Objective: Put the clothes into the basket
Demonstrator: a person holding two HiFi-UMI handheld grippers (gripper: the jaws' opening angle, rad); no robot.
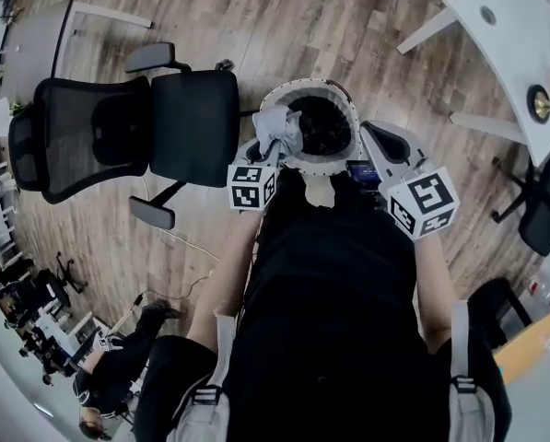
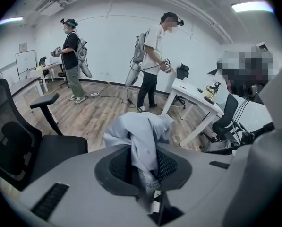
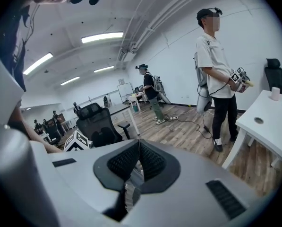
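In the head view a round white basket [image 1: 298,88] with a dark inside stands on the wooden floor just ahead of me. My left gripper [image 1: 273,145] is shut on a light blue-grey garment [image 1: 276,129], which bunches over the basket's left rim. The left gripper view shows the same garment [image 2: 143,136] pinched between the jaws of the left gripper [image 2: 141,163], its crumpled end sticking out past them. My right gripper [image 1: 371,132] hovers at the basket's right side. Its jaws meet at the tips in the right gripper view [image 3: 139,145] with nothing between them.
A black office chair [image 1: 136,127] stands left of the basket. A white table [image 1: 523,35] fills the far right corner, with another dark chair [image 1: 546,205] below it. Other people [image 2: 152,60] with grippers stand across the room, one near a white table [image 3: 268,115].
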